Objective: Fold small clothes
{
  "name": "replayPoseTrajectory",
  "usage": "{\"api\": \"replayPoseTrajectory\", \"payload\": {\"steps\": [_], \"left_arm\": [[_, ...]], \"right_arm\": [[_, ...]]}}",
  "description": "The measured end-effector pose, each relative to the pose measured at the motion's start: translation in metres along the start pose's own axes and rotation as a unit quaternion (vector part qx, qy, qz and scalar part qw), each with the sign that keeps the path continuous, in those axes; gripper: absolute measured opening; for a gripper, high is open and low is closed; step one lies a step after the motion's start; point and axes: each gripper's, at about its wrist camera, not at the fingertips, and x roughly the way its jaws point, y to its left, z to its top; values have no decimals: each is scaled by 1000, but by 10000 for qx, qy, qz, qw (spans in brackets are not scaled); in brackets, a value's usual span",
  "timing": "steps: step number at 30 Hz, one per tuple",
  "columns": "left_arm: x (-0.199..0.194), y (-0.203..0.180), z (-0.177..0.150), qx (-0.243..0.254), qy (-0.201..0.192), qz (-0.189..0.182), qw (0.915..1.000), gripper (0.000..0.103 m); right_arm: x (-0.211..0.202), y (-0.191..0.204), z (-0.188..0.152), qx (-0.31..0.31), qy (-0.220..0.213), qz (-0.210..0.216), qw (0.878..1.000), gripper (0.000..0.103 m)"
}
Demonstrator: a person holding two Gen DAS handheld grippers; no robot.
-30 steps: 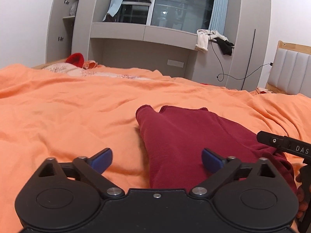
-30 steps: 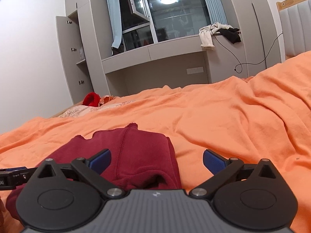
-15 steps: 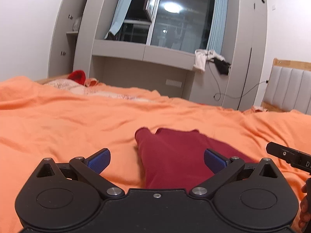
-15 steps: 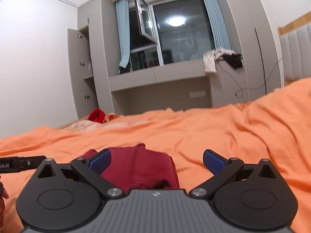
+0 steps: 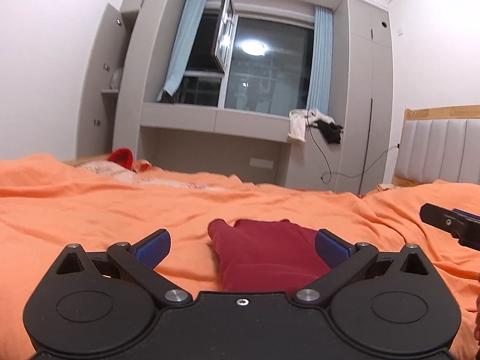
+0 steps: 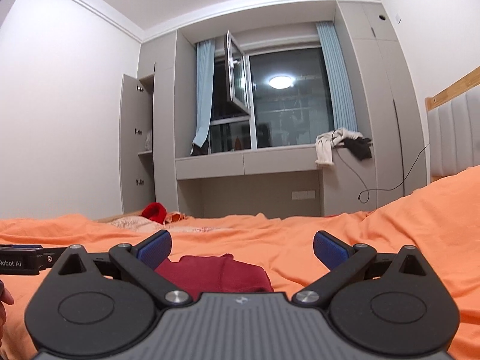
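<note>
A dark red folded garment (image 5: 264, 255) lies on the orange bedsheet (image 5: 90, 210). It also shows in the right wrist view (image 6: 216, 274). My left gripper (image 5: 241, 247) is open and empty, held low just in front of the garment. My right gripper (image 6: 241, 249) is open and empty, to the right of the left one, with the garment below its left finger. The right gripper's body shows at the right edge of the left wrist view (image 5: 450, 223).
A red item (image 5: 121, 156) and patterned cloth (image 5: 102, 169) lie at the bed's far side. A grey window desk unit (image 5: 216, 120) with clothes (image 5: 312, 123) and a cable stands behind. A padded headboard (image 5: 441, 153) is at the right.
Both grippers have tilted upward and pulled back, so the garment sits lower and smaller in each view and more of the window and ceiling shows. Both stay open.
</note>
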Motion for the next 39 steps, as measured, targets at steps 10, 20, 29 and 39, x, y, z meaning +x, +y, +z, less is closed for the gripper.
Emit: {"api": "replayPoseTrajectory", "payload": {"steps": [10, 20, 29, 39], "left_arm": [[-66, 4, -20, -12, -284, 114, 9995, 102], [-95, 1, -39, 158, 2, -37, 9999, 102], [-102, 4, -51, 123, 312, -129, 9994, 102], [-95, 1, -60, 270, 549, -112, 9981, 102]], "right_arm": [[-61, 12, -13, 27, -135, -141, 9998, 103], [-98, 23, -25, 47, -86, -232, 9997, 103], [-120, 28, -39, 56, 134, -458, 9988, 103], [-116, 32, -51, -121, 529, -548, 9970, 103]]}}
